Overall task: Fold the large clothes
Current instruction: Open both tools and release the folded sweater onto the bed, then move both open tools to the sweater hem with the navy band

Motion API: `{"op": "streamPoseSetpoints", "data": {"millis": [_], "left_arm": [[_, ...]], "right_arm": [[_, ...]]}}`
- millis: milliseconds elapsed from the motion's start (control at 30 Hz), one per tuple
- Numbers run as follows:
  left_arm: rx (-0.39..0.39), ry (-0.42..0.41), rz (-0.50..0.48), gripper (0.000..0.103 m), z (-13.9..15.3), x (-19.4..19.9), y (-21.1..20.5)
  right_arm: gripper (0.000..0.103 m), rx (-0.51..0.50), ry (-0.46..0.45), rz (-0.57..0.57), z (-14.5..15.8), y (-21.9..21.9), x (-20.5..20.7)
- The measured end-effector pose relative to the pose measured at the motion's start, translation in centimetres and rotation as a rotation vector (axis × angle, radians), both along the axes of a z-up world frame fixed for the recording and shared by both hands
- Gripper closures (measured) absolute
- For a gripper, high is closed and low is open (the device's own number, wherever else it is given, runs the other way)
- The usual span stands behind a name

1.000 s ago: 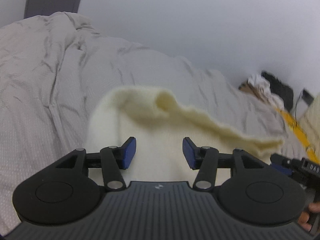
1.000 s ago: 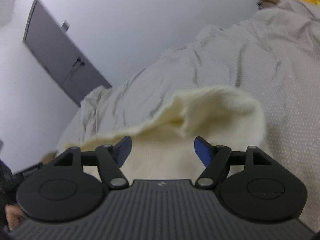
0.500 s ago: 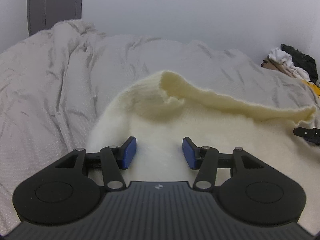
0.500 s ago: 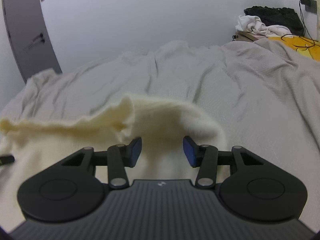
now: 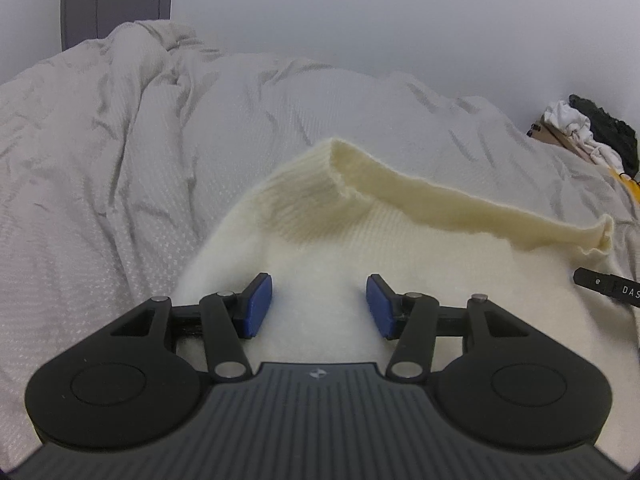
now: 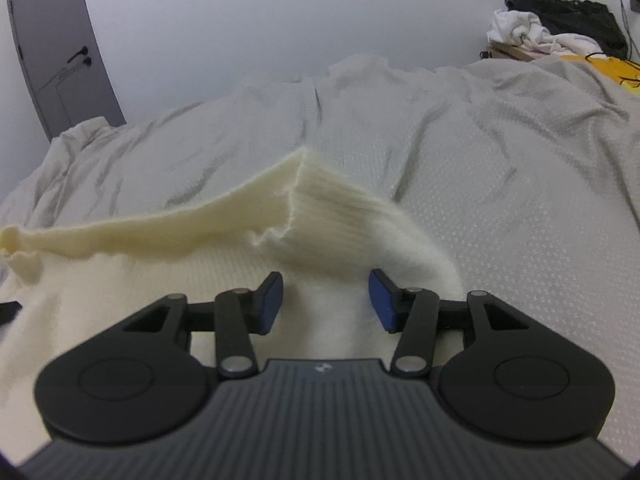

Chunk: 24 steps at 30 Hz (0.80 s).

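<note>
Sweater (image 5: pixel 400 248): cream ribbed knit, fuzzy, lying on your grey duvet (image 5: pixel 120 184), far hem raised.
Left gripper (image 5: pixel 319 304): fingers apart, fabric bunched between; grip unclear.
Right gripper (image 6: pixel 326 300): likewise.

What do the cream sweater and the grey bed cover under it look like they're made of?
The cream ribbed sweater looks like a soft, fuzzy knit, maybe wool or acrylic: vertical ribs and a hazy nap show. The grey crumpled bed cover looks like matte woven fabric, possibly cotton, with a fine dotted texture.
</note>
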<state>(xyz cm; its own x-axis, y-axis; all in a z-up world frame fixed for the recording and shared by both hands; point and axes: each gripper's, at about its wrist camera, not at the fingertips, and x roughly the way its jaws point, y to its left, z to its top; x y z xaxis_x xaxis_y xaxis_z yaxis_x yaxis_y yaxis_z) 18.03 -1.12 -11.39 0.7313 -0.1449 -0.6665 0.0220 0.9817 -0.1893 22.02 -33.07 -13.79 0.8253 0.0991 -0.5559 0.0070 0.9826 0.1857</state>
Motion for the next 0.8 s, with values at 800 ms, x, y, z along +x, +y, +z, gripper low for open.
{"op": "streamPoseSetpoints", "data": {"millis": [800], "left_arm": [[-0.024, -0.130, -0.096, 0.045, 6.6, -18.9, -4.0]], "right_arm": [[0.051, 0.058, -0.131, 0.126, 6.9, 2.7, -18.3]]}}
